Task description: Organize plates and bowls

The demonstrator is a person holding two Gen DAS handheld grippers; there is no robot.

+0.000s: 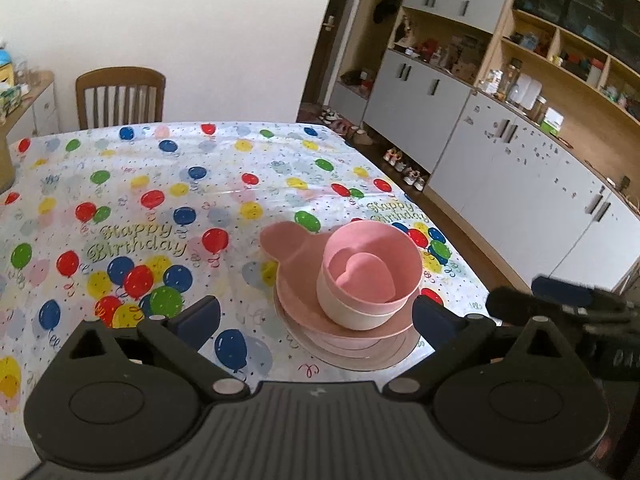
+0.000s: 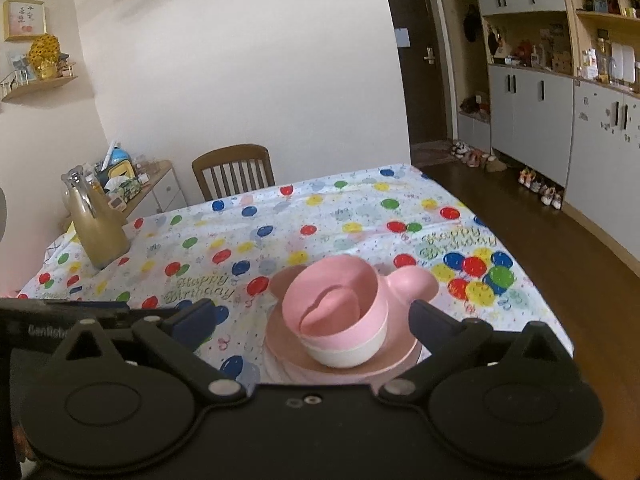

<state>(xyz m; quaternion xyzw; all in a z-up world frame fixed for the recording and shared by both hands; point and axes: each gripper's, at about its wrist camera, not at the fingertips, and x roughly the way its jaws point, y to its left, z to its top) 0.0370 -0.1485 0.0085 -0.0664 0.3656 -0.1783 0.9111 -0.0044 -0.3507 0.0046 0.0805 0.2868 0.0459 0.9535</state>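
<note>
stack position: my pink bowl [image 1: 370, 270] sits nested in a cream bowl [image 1: 360, 312], on a pile of pink plates [image 1: 320, 312] at lower centre-right of the left wrist frame, near the table's right edge
inside bowl: heart-shaped pink dish [image 1: 366, 276] tilted in the top bowl
eared plate: mouse-ear shaped plate [image 1: 284, 242] in the pile, ears showing behind the bowls
key relation: stack lies straight ahead of both my tongs, just past the tips, no long axis since it is round
left gripper [image 1: 316, 318]: jaws wide, nothing held, stack sits toward its right finger
right gripper [image 2: 312, 316]: jaws wide, nothing held, stack centred between the fingers
nearer hand: my guess is the right, stack better centred there; hard to call
task state: looks stacked already, judging by the nesting
writing: "Happy Birthday" on tablecloth [image 1: 136, 240], gold script, repeated at right; part-word "Genrobo" on the gripper body at left edge of the right wrist frame
other: gold jug [image 2: 98, 228] upper left of table, well apart
</note>
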